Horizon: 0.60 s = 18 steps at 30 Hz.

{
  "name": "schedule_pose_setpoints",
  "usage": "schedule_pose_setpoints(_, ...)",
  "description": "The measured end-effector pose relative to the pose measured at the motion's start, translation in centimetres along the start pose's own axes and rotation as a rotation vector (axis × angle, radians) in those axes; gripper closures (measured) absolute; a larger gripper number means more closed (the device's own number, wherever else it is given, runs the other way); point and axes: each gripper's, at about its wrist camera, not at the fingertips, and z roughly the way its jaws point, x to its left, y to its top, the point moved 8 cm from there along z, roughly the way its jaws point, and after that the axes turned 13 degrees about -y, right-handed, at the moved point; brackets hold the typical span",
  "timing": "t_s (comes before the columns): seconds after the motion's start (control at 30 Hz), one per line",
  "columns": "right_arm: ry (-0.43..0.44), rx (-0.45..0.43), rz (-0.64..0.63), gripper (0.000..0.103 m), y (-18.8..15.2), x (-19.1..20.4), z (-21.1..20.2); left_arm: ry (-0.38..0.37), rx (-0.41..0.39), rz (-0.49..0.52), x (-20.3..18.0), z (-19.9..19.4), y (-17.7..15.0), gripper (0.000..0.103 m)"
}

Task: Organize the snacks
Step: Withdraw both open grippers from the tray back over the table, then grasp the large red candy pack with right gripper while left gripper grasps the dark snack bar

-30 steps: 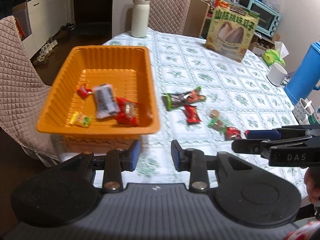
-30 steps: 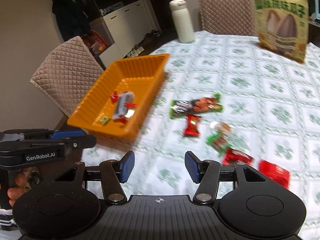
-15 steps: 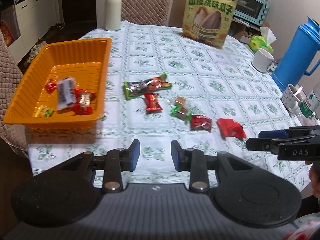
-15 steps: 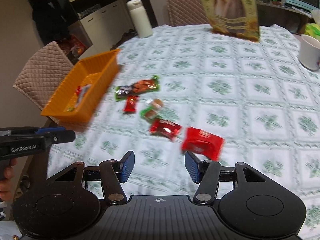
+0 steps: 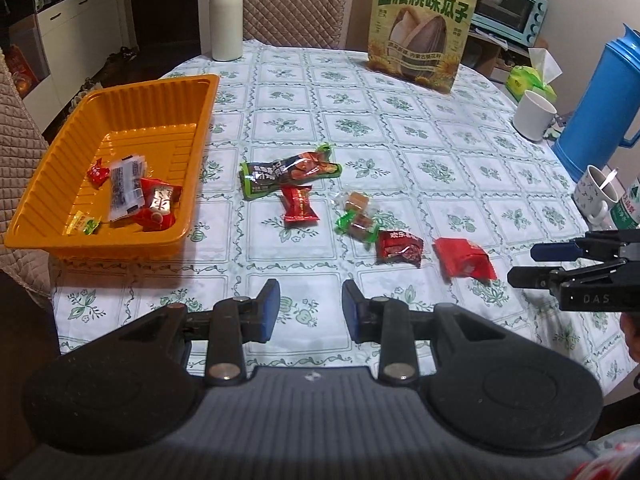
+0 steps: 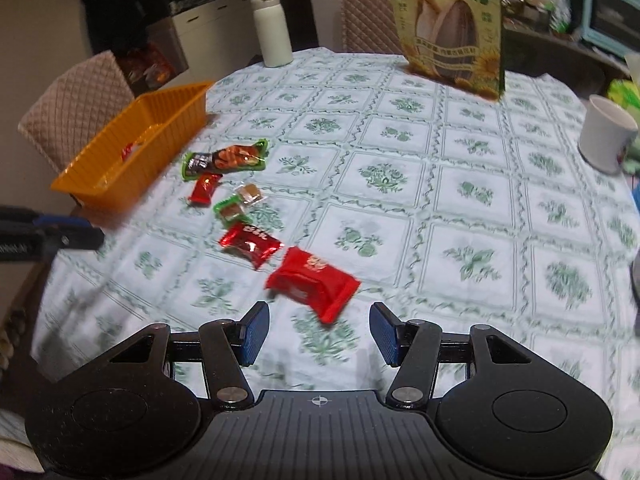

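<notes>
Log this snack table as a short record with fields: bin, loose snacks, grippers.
bin: orange bin at table's left edge, several wrapped snacks inside
loose snacks: six on the tablecloth, in a row from the green-edged long pack to the bright red packet
left gripper: open, empty
right gripper: open, empty, just short of the red packet

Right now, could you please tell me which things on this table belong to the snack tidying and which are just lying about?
Belongs to the job:
- orange plastic tray, some snacks already inside
- long green-and-brown snack pack
- small red wrapped snack
- two clear-wrapped brown candies
- dark red foil snack
- bright red packet

Lying about:
- white flask
- large sunflower-seed bag
- white mug
- blue jug
</notes>
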Motion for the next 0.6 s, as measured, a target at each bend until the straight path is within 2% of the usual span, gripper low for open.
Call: schedule_pose_setpoints(0.6, 0.030, -0.038, -0.271, 0.047, 0.8, 1.6, 5.9, 0.029, 0.022, -0.024, 1.4, 1.0, 0.5, 0.073)
